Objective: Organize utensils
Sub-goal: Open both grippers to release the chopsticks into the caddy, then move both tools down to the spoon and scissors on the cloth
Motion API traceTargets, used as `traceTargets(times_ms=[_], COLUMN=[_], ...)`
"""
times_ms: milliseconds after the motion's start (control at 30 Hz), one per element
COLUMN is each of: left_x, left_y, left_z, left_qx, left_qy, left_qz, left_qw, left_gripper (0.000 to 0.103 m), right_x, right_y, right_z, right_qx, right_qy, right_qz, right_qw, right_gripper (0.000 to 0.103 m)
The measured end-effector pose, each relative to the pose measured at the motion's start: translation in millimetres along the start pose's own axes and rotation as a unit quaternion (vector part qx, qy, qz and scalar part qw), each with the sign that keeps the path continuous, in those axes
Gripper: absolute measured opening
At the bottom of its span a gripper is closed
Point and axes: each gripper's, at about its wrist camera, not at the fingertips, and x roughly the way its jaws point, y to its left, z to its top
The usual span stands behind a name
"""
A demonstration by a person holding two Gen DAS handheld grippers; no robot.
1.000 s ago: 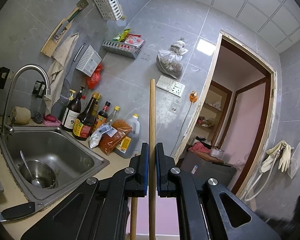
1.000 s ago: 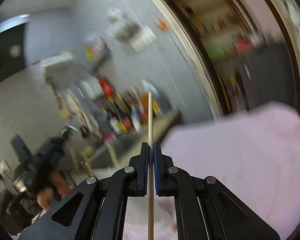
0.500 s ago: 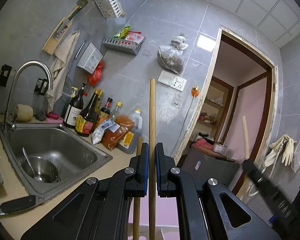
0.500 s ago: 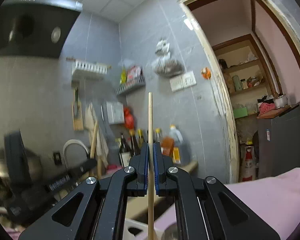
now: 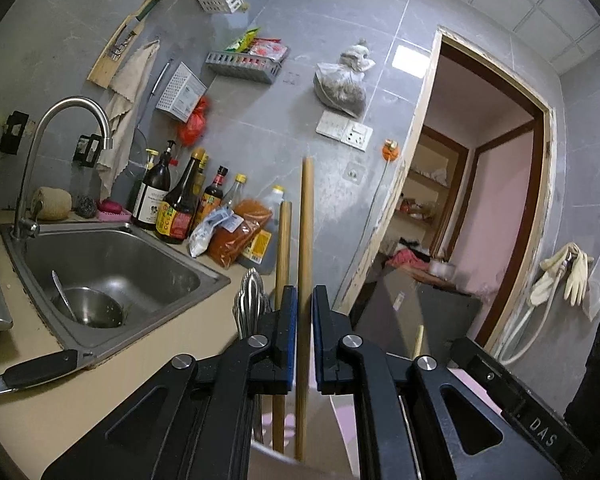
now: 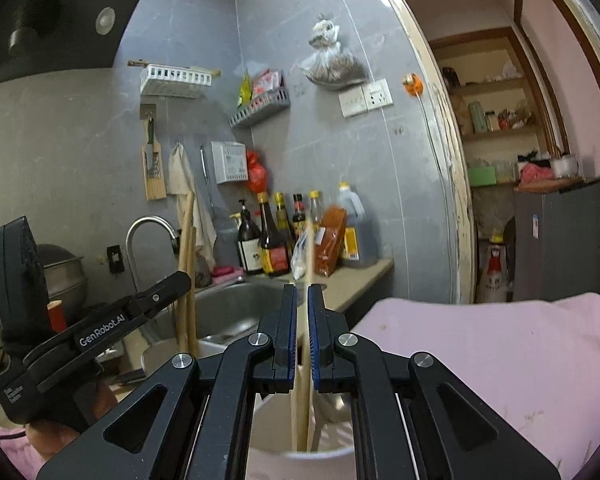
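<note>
In the left wrist view my left gripper [image 5: 305, 320] has an upright wooden chopstick [image 5: 306, 220] between its jaws. The jaws are opening and thin gaps show beside the stick. Its lower end stands in a white holder [image 5: 272, 454], next to another chopstick [image 5: 283, 248] and metal handles [image 5: 250, 300]. My right gripper [image 6: 302, 320] is shut on a thinner chopstick [image 6: 307, 264] that leans slightly and reaches down into the same holder [image 6: 320, 456]. The left gripper [image 6: 182, 282] shows at the left of the right wrist view.
A steel sink [image 5: 112, 264] with a bowl and a tap lies to the left. Sauce bottles [image 5: 180, 208] and packets stand along the grey wall. A black-handled knife [image 5: 40, 368] lies on the counter's near edge. A pink cloth [image 6: 480, 360] is at the right.
The left gripper has sunk with its chopstick toward the holder, bringing the second chopstick and metal handles into view. The right gripper swung in beside it, and its chopstick now leans.
</note>
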Motion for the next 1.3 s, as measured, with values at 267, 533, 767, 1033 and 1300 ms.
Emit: traceTargets(times_ms=[267,533,767,1033,1300], left_x=[-13,-30,-45,-48,-45], left_y=[-6,-31,-59,-91,-114], left_z=[2,5,4,-8,-33], left_qx=[-0.006,0.018,0.039,0.074,0.1], left_qy=[0.021,0.025,0.022,0.049,0.09], left_qz=[-0.022,-0.046,-0.076,-0.095,-0.127], left_qw=[0.9995,0.9984,0.9961,0.9915,0.9827], left_gripper=[0.032,0.051,0.066,0.075,0.089], right_x=[-28,-68,-110,-156,-187], right_y=[-7,-18,-29,-45,-62], right_z=[10,23,26,22,13], right_qx=[0.006,0.008,-0.007,-0.025,-0.026], right_qy=[-0.002,-0.028,-0.052,-0.061,-0.049], right_qz=[-0.012,-0.034,-0.072,-0.118,-0.148], right_qw=[1.0,0.999,0.996,0.991,0.987], right_gripper=[0.018,0.026,0.043,0.055,0.077])
